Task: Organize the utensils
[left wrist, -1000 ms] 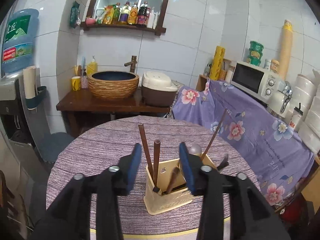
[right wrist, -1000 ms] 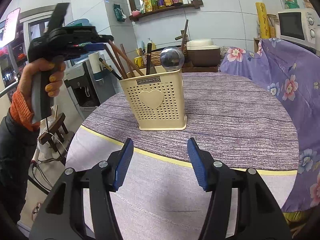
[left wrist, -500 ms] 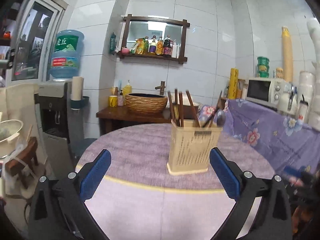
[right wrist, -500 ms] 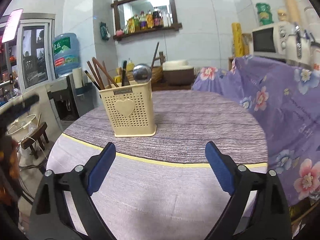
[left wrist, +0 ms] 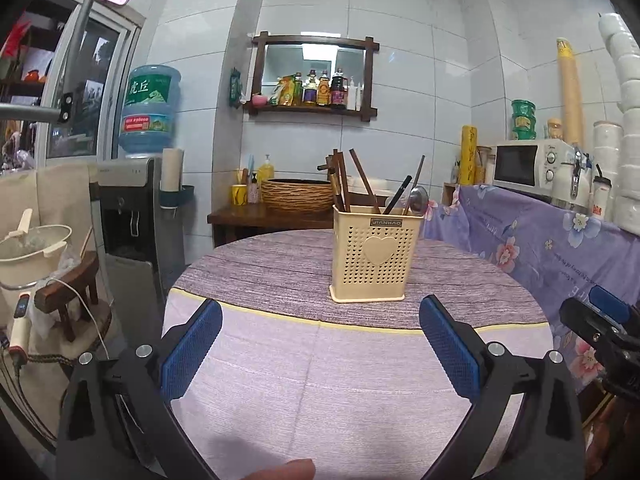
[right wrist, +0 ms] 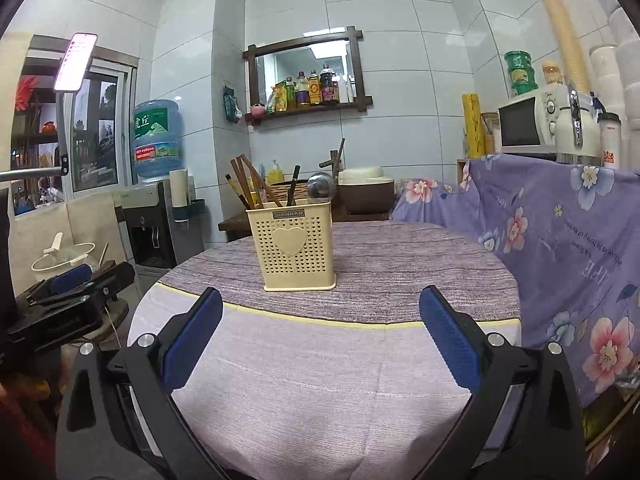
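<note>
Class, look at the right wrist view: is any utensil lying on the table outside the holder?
No: the chopsticks and ladle stand in the holder, and the table around it shows only cloth.

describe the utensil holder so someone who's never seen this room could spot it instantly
Find the round table with the purple striped cloth in the middle of the room. The utensil holder stands on it alone: a cream plastic box with perforated walls. A raised heart on its front and chopsticks sticking out mark it.
</note>
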The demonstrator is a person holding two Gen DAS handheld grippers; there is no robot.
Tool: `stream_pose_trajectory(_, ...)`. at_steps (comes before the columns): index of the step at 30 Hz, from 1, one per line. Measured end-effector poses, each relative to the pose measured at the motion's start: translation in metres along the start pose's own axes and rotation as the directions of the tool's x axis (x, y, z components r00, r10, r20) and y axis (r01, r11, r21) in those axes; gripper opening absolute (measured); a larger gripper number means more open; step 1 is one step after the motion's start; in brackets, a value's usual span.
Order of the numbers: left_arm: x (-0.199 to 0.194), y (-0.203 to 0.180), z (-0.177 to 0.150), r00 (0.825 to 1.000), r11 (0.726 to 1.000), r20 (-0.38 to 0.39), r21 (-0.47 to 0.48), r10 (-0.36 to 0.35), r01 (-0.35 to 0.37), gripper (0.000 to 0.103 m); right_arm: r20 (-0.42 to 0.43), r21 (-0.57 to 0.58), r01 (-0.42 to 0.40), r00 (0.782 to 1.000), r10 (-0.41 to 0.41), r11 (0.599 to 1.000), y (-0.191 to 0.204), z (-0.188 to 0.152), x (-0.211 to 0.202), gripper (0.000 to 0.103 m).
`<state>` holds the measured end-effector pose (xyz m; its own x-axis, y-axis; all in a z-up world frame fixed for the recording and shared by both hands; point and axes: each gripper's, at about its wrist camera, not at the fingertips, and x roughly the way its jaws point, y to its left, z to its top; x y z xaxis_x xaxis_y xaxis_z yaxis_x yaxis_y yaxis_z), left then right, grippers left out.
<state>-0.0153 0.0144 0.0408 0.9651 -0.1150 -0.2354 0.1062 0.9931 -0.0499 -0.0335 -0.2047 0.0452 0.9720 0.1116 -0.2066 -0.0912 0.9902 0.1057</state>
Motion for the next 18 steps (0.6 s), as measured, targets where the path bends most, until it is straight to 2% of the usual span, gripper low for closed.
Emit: stream_pose_trajectory(18,0.0009,-0.0045,-0.0073,1.0,1.0,-0.015,0.029,0.009,-0.009,0.098,-0.017,-0.046,-0.005,1.0,0.004,0.999,0.006,-0.0048,0.0014,0.097)
